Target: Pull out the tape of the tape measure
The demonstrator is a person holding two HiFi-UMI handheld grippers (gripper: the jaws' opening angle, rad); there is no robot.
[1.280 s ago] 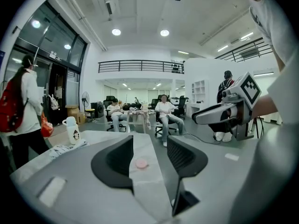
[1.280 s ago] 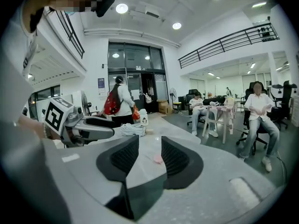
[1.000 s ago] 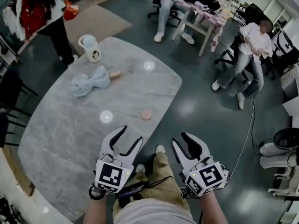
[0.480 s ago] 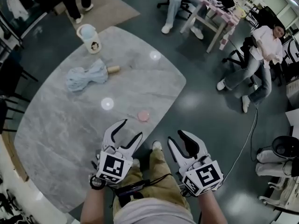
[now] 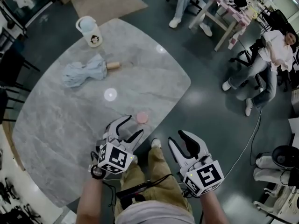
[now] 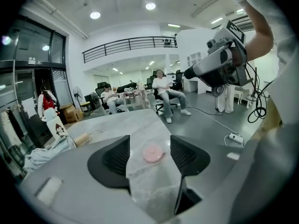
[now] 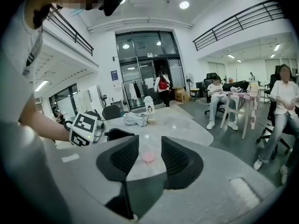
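Lying by the edge of the table [image 5: 56, 139], the pink tape measure [image 5: 142, 117] faces the empty left gripper [image 5: 132, 126], jaws just opening wider; the right gripper [image 5: 179, 139] gapes empty beyond that edge.

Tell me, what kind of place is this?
Probably a large open-plan office or lab hall. A seated person in a wheeled chair and others sit around a desk, a mezzanine railing overlooks the floor, and a marble-look table stands in the open middle.
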